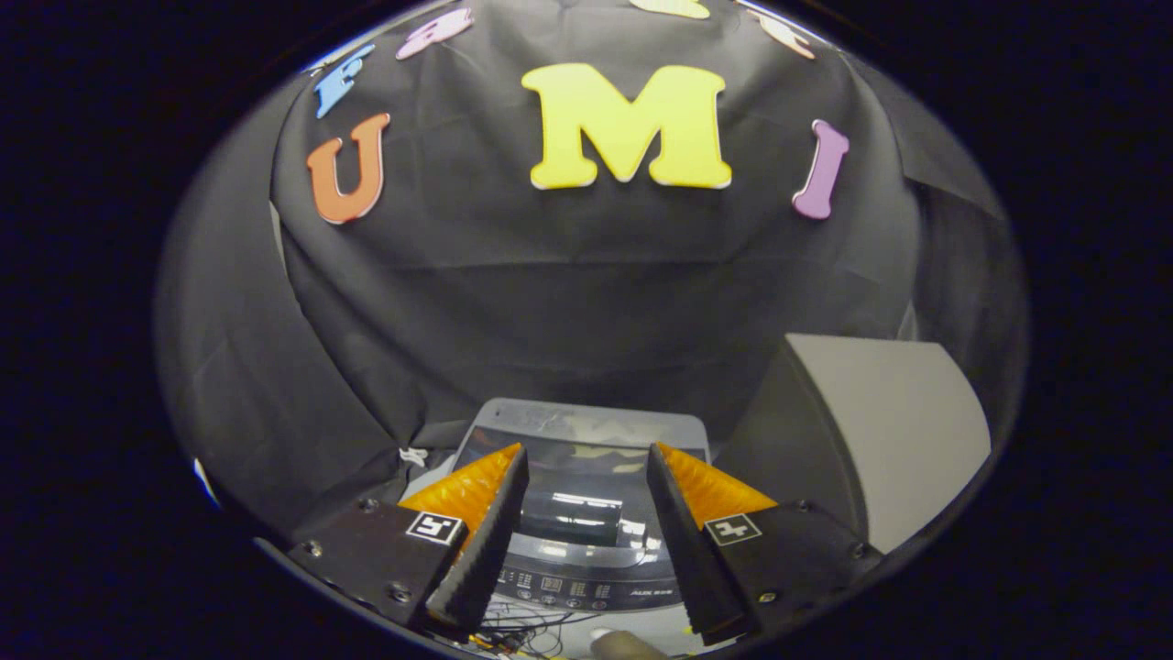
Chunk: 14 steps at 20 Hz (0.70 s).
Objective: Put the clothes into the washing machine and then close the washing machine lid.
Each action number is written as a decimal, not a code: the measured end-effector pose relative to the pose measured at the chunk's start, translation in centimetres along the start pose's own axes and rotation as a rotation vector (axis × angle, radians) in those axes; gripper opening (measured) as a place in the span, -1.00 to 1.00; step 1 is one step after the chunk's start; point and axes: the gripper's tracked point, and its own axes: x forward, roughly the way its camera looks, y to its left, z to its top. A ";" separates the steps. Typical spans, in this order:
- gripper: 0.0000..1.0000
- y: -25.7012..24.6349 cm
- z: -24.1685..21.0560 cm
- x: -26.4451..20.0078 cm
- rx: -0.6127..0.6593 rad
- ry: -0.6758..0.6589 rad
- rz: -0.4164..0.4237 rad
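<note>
My gripper hangs spread and empty above the washing machine — its lid lies down; I raise it first.

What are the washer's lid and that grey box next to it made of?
The washer lid looks like dark glass or glossy plastic in a pale plastic frame: it mirrors lights. The box to its right looks matte, perhaps painted board or plastic; it shows no shine. The open claw hovers above the lid, holding nothing.

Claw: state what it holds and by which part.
Nothing. The claw is open, its fingers apart above the washing machine, whose lid looks shut.
</note>
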 end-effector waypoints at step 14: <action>1.00 -13.2 7.5 -22.9 0.028 -0.426 -0.023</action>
